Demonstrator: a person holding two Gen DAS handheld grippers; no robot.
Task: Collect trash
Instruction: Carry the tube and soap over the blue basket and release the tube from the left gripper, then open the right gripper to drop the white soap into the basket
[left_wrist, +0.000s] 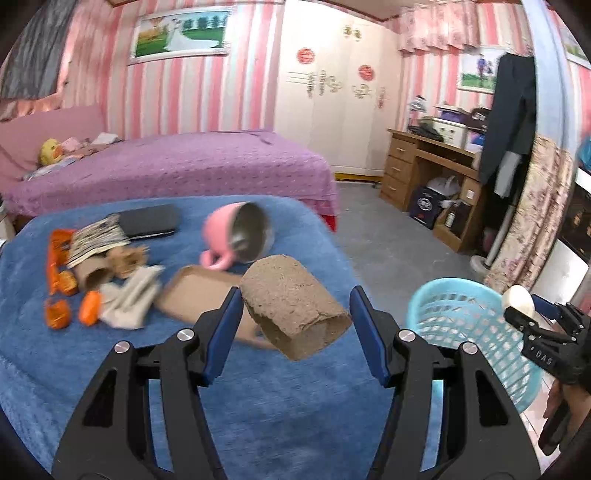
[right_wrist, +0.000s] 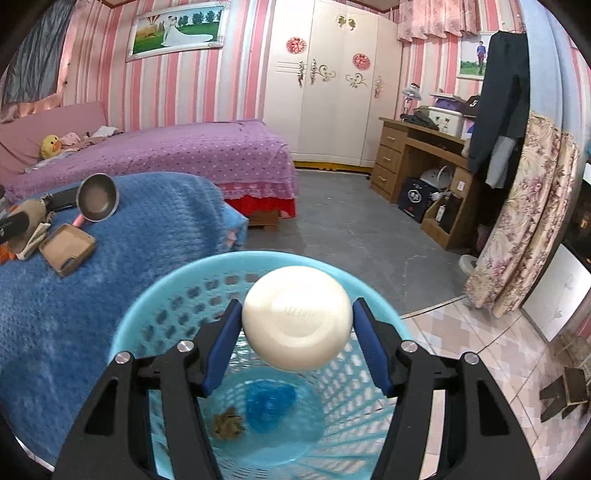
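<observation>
A brown cardboard tube (left_wrist: 293, 308) is pinched between the blue pads of the left gripper (left_wrist: 295, 317) and is held in the air above the right-hand edge of the blue fleece blanket (left_wrist: 277, 413). A cream-white rounded lid-like piece (right_wrist: 296, 318) is clamped between the pads of the right gripper (right_wrist: 297, 332) and is held directly over the open mouth of the light blue perforated plastic basket (right_wrist: 147, 306). Inside the basket, on its bottom, a crumpled blue wrapper (right_wrist: 270, 405) and a small brown scrap (right_wrist: 229, 427) are seen. The basket is placed on the floor just beside the right edge of the blanket.

On the blanket a flat brown cardboard tray (left_wrist: 201, 295) is lying near the right edge, with a pink mug with a steel inside (left_wrist: 240, 236) tipped on its side just behind it. Towards the left edge, orange wrappers (left_wrist: 59, 273), a second cardboard tube (left_wrist: 92, 277), crumpled beige paper (left_wrist: 129, 302) and a striped packet (left_wrist: 96, 240) are gathered close together. A black flat case (left_wrist: 149, 220) is lying at the far edge.
</observation>
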